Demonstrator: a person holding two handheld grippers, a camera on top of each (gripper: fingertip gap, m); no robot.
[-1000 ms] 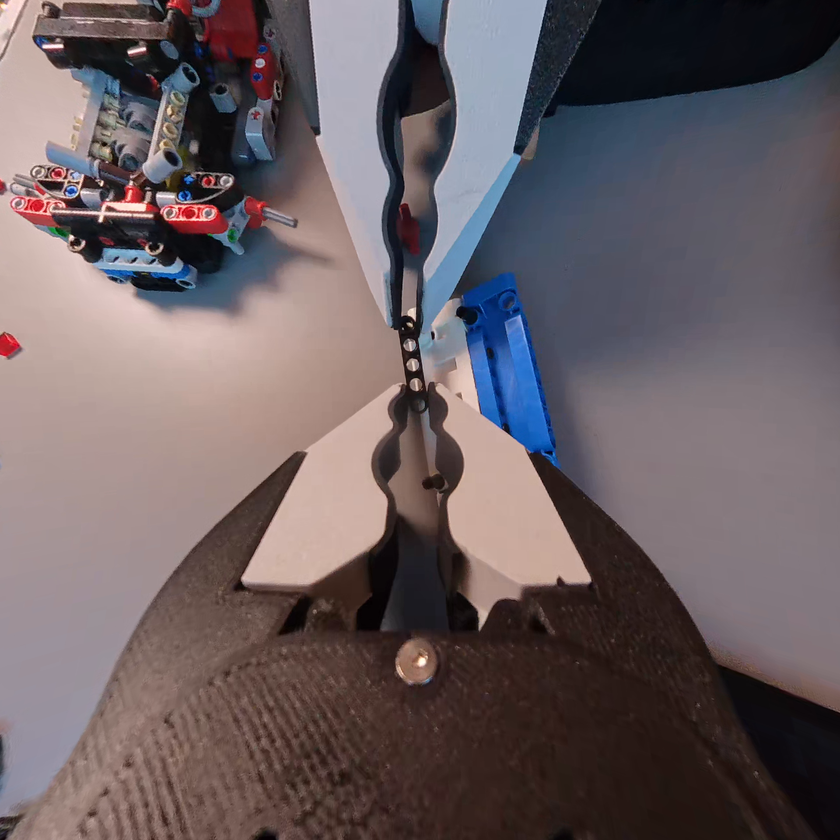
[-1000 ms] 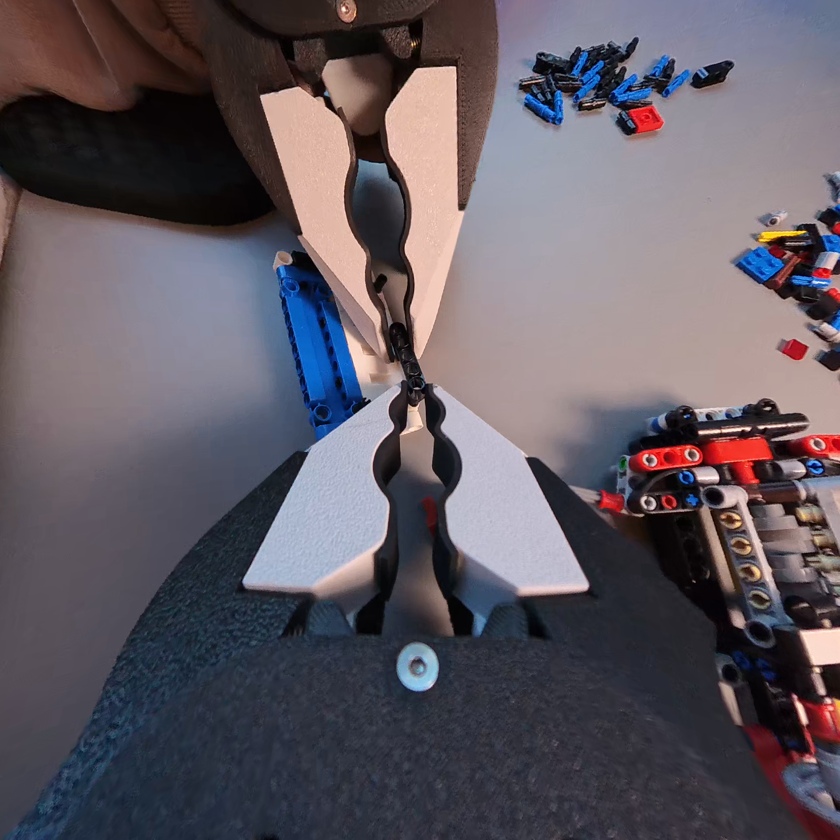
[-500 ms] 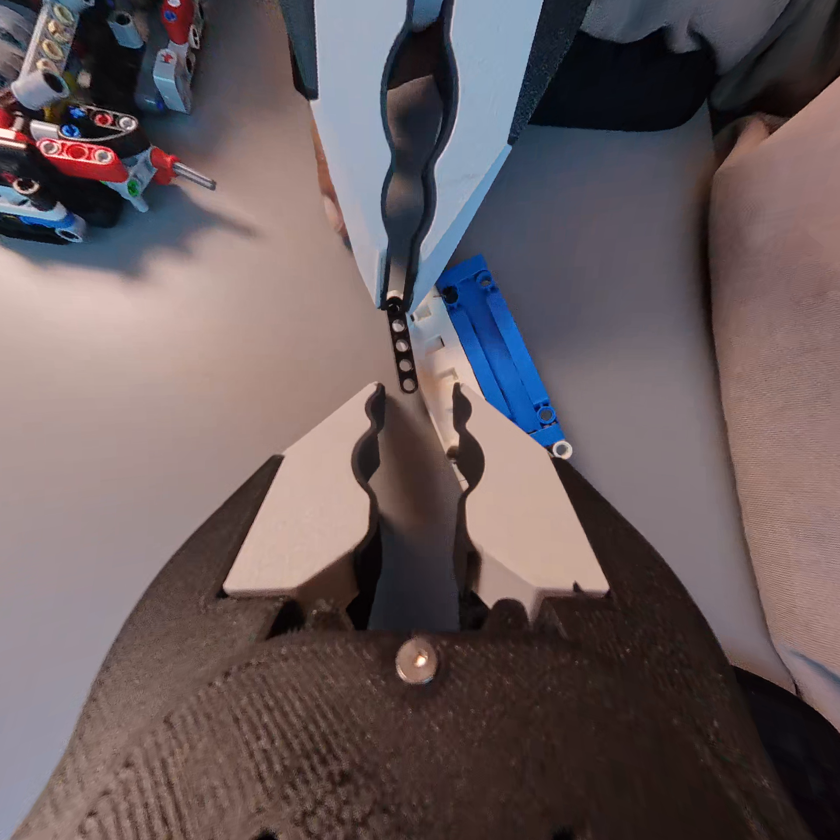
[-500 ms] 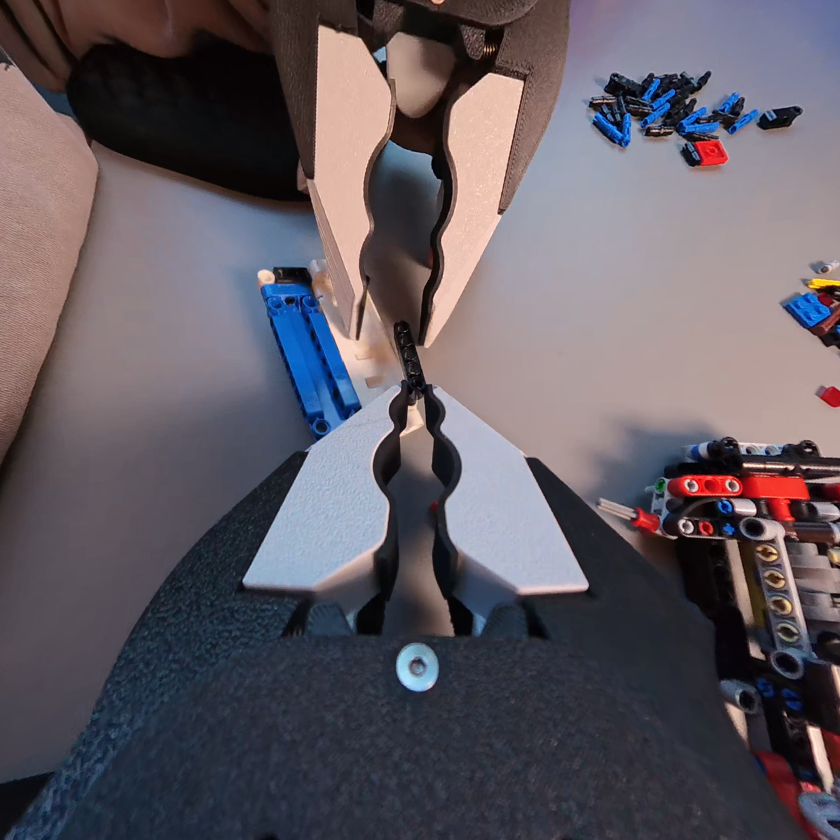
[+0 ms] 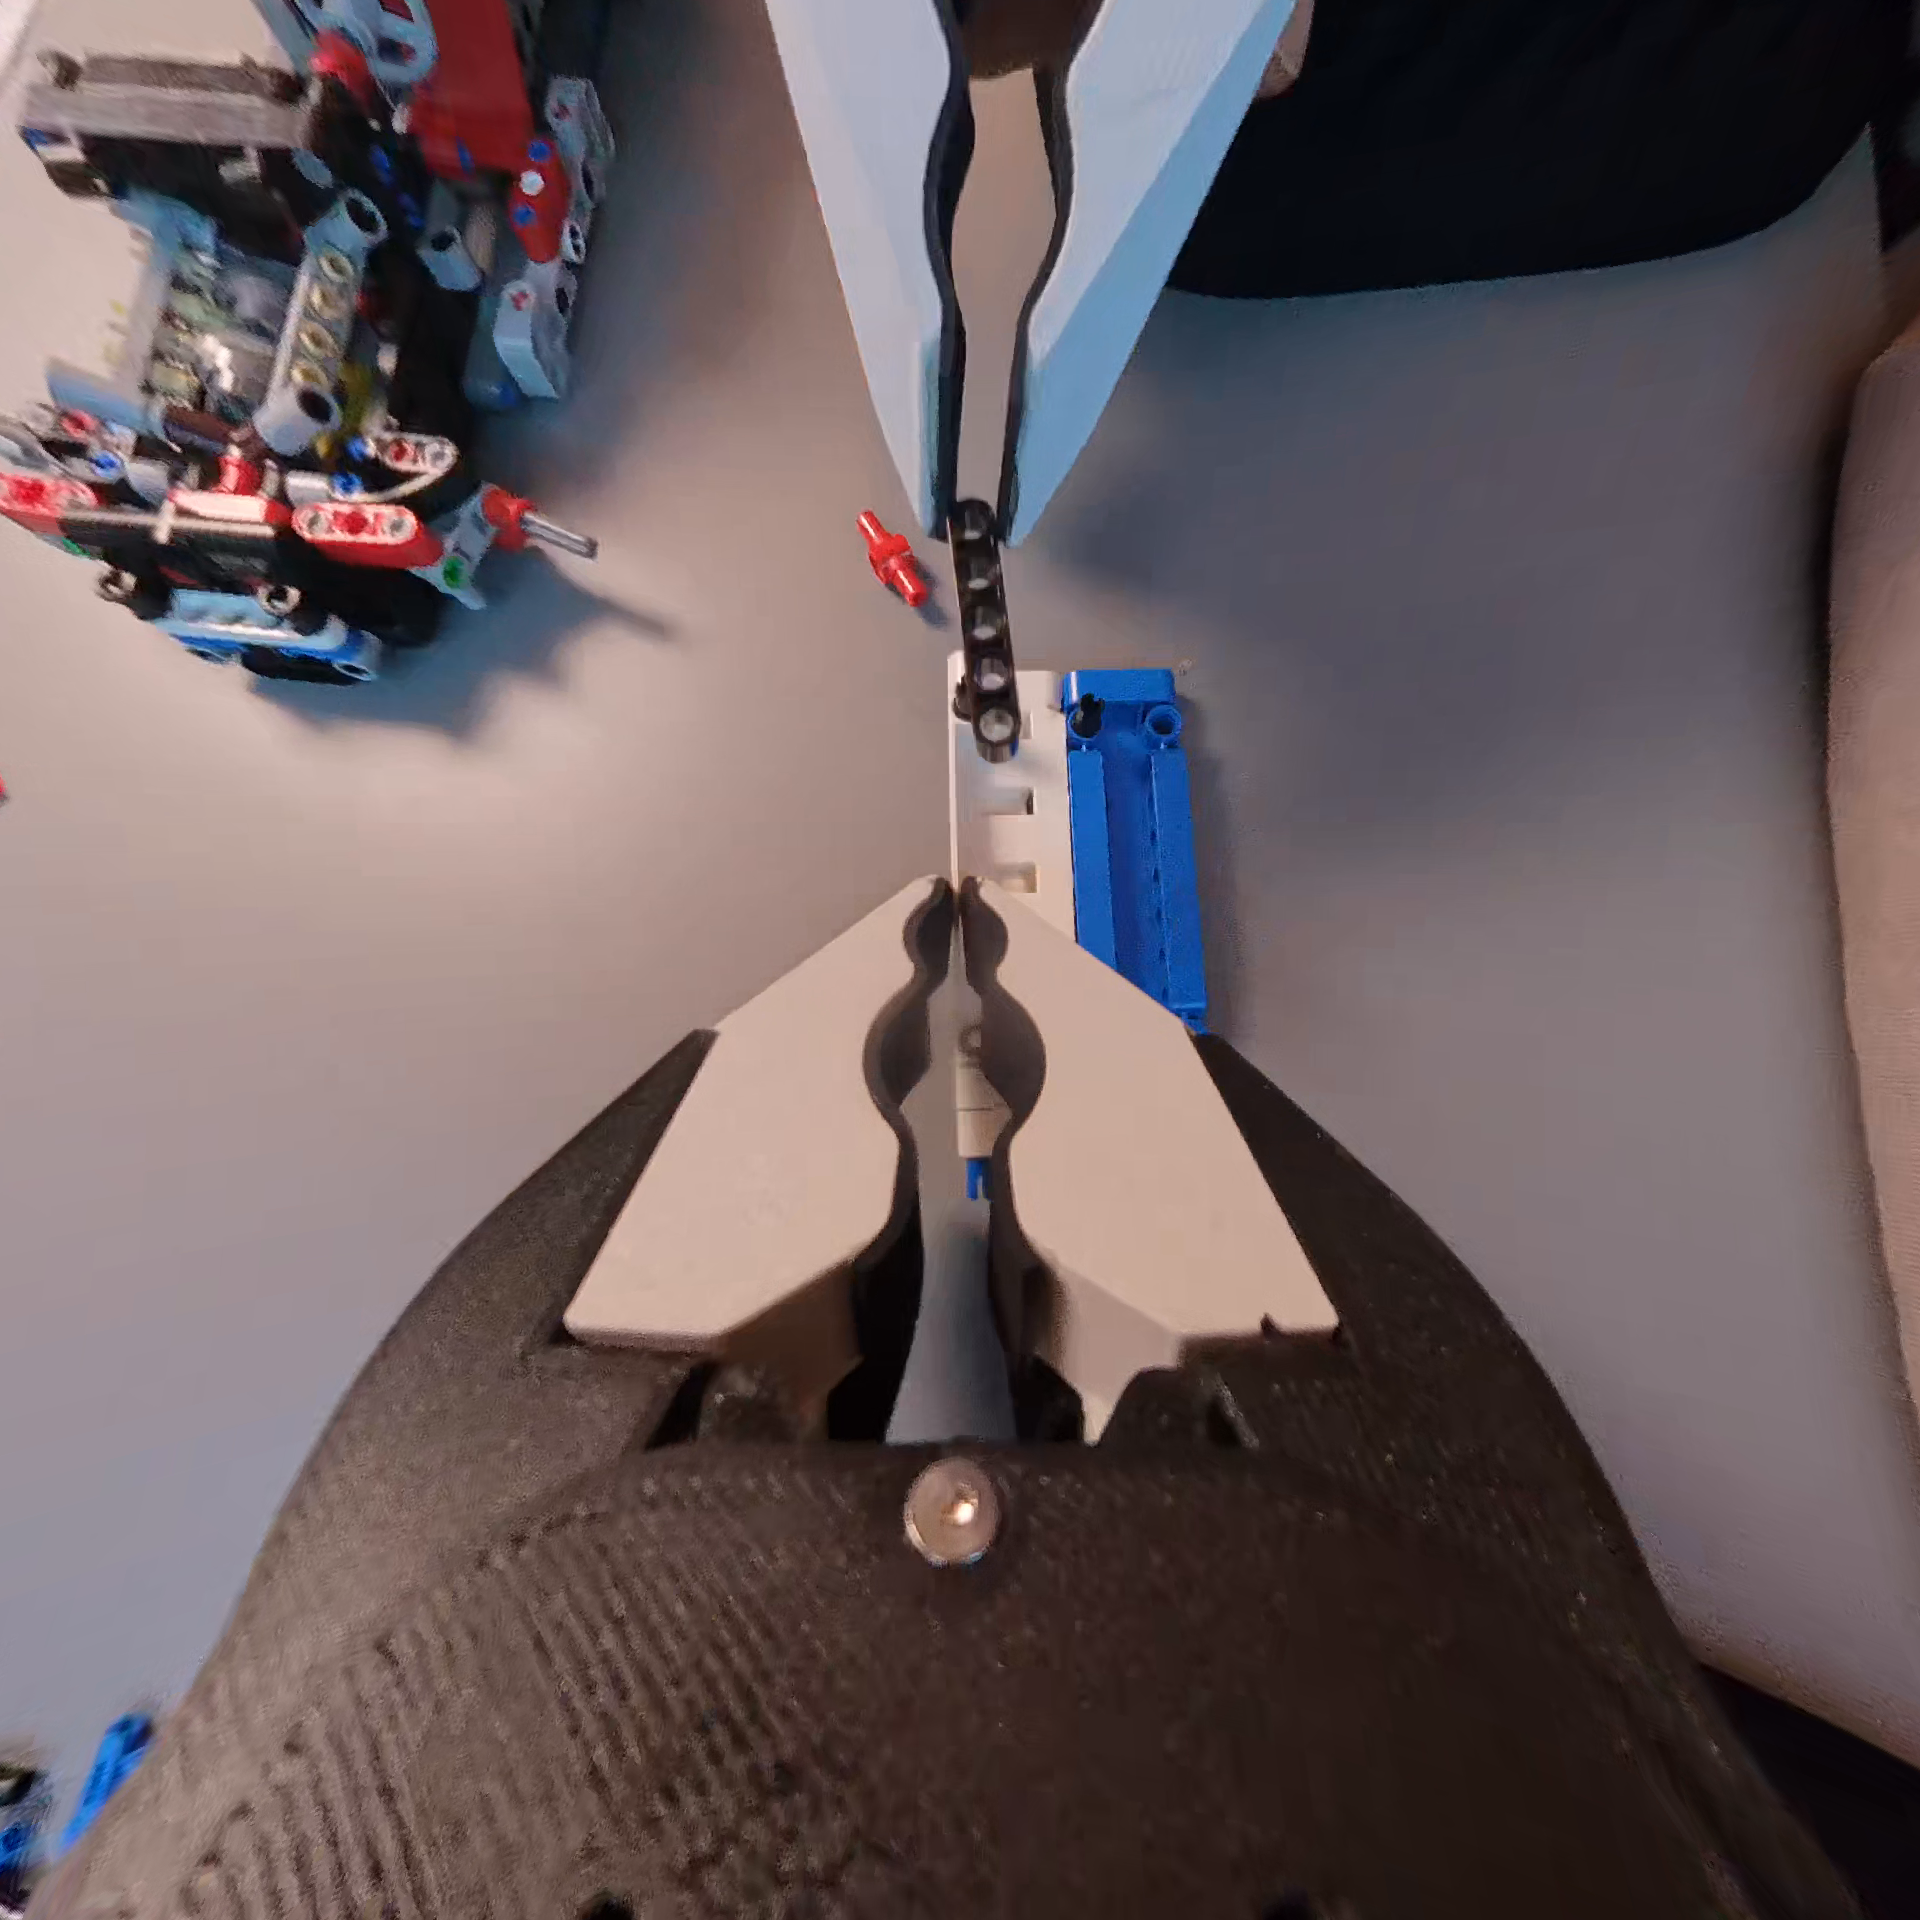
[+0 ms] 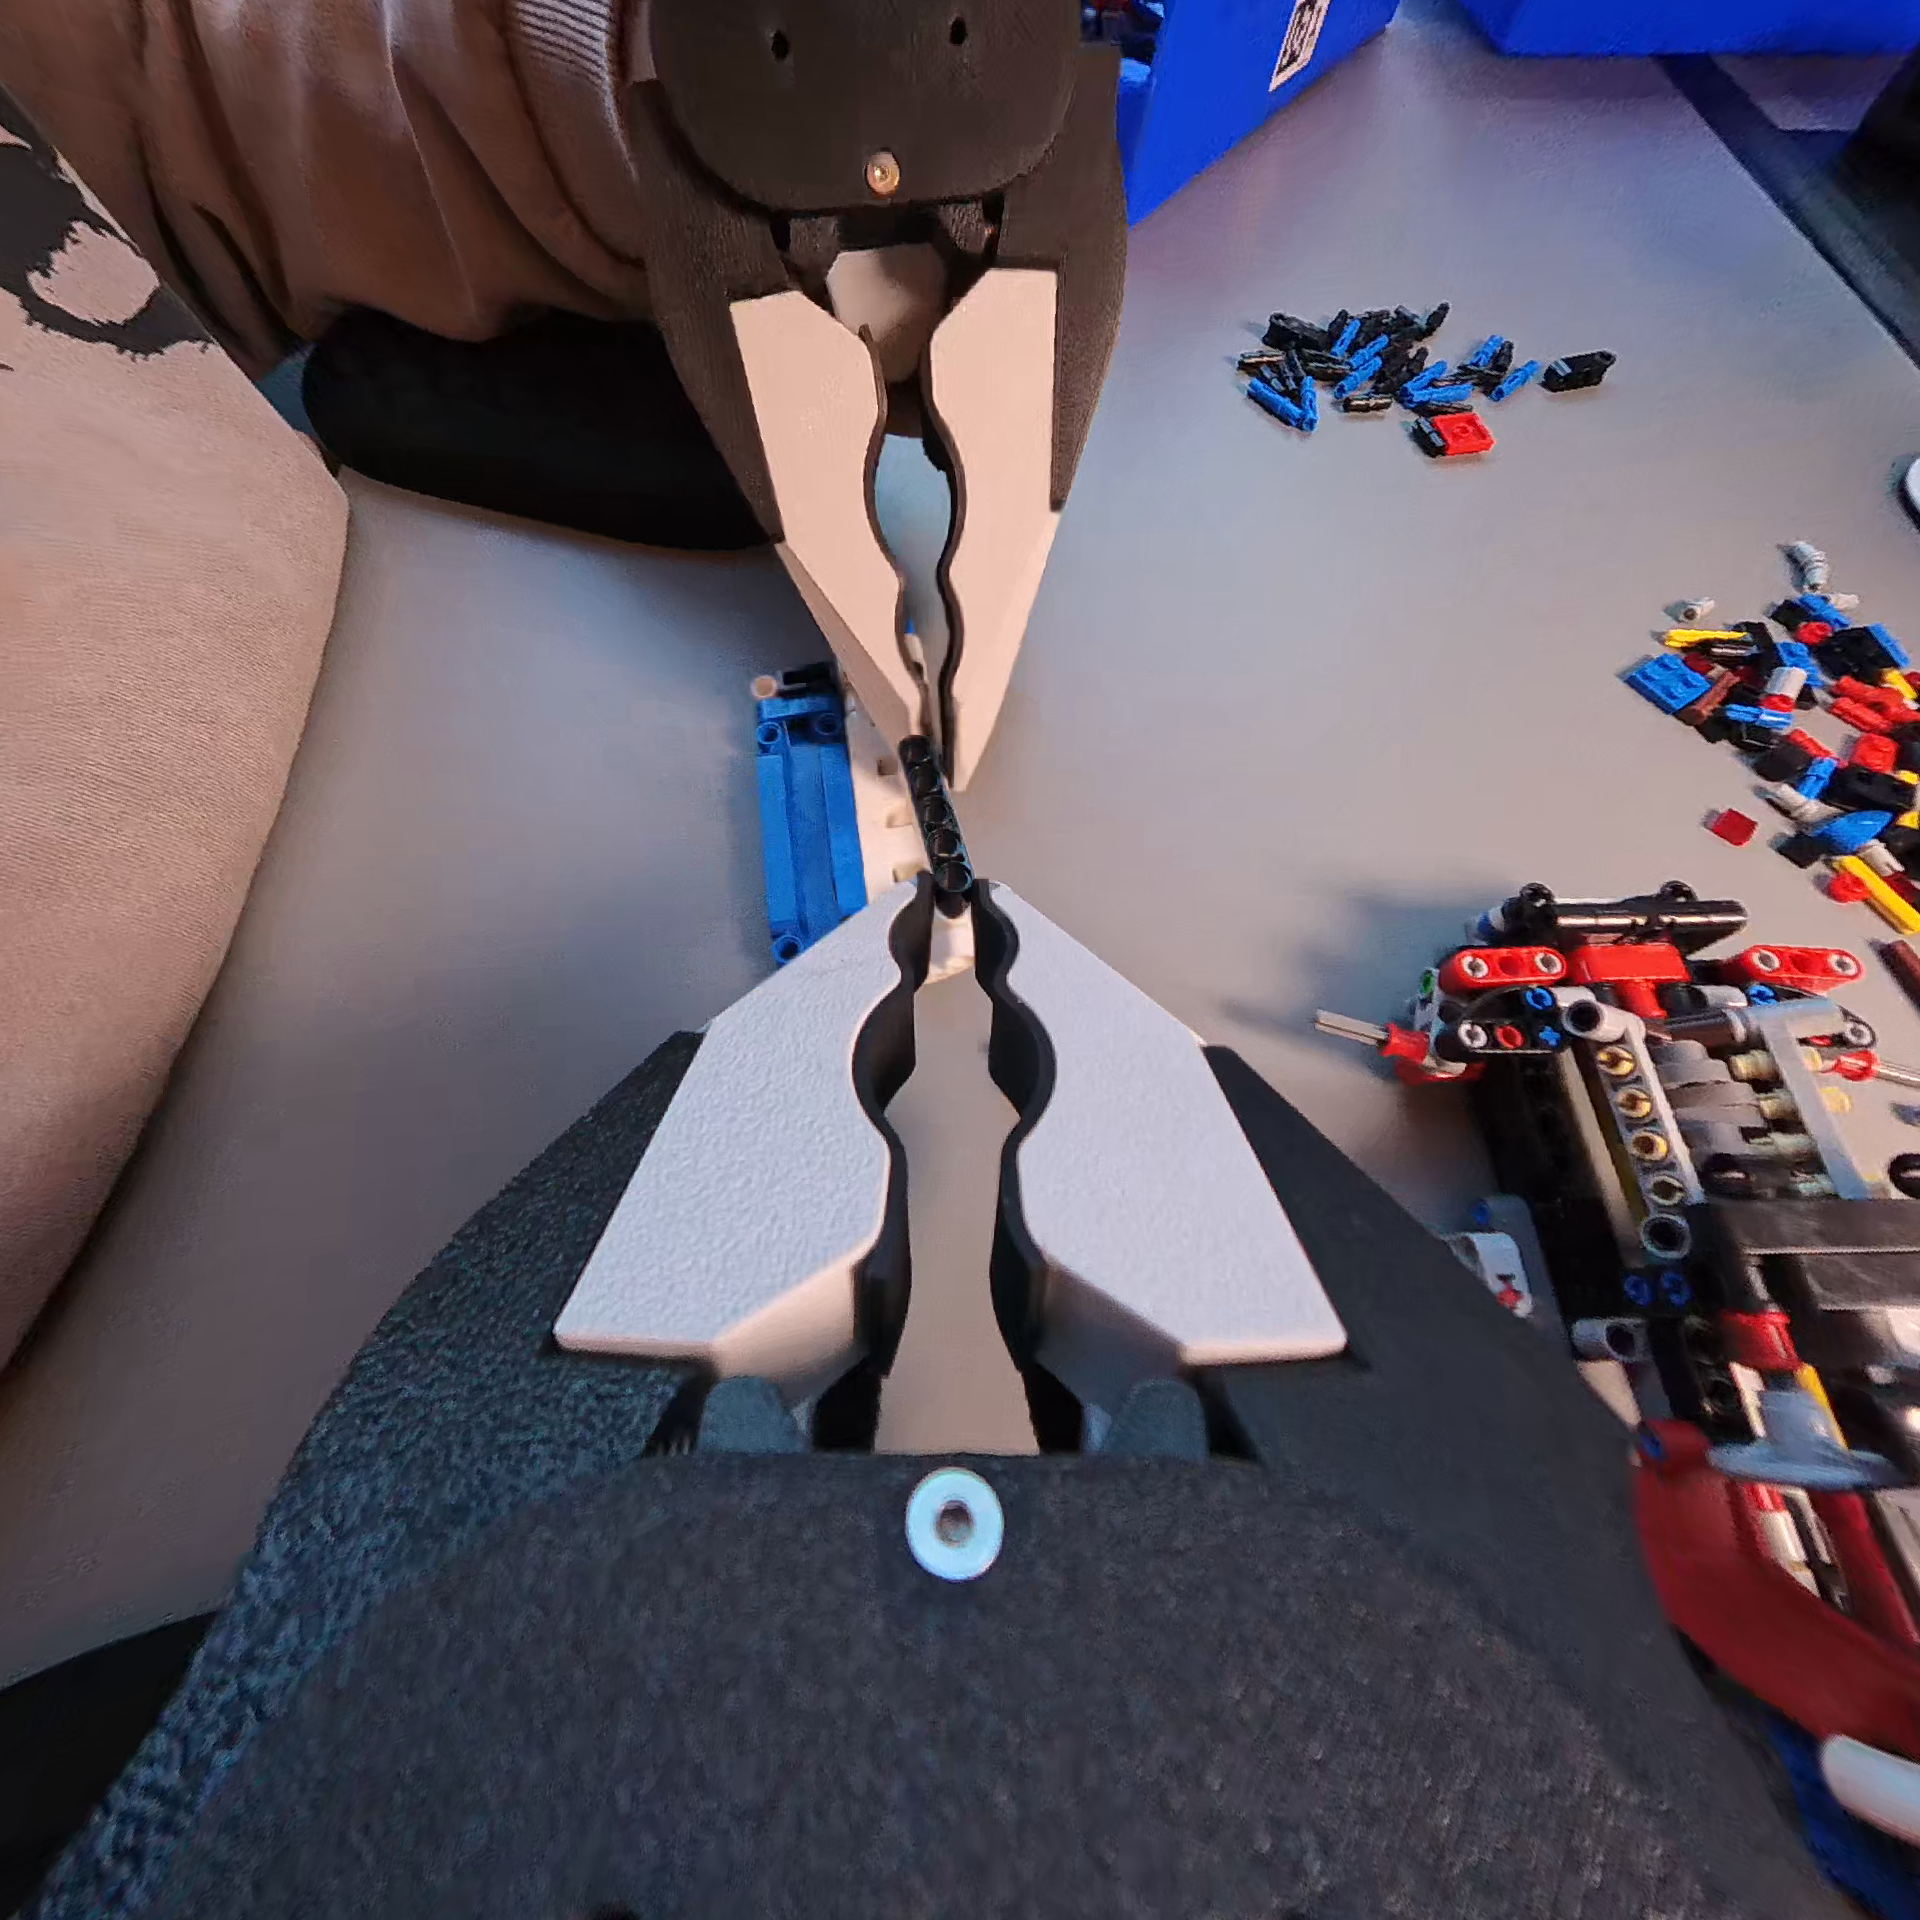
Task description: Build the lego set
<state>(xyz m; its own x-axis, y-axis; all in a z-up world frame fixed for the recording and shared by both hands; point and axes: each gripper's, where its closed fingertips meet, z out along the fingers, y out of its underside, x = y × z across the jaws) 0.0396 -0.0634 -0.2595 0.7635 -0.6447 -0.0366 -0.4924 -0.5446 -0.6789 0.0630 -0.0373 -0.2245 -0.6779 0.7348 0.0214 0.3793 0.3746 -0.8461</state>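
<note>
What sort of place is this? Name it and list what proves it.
Probably a hobby or work desk set up for Lego building: a grey tabletop, a half-built Technic vehicle, sorted heaps of loose pins and bricks, and blue storage bins behind.

Almost nothing legible in either view.
White sticker with black marks (image 6: pixel 1304 42) sits on the front of a blue plastic box (image 6: pixel 1205 114) at the top edge of the right wrist view; cut off by the frame, too partial to read. Black printed patch (image 6: pixel 62 239) on beige fabric (image 6: pixel 125 623) at far left: shape only, no letters made out. Partly built red, black and grey Lego model (image 6: pixel 1662 1091): markings too small to tell.
</note>
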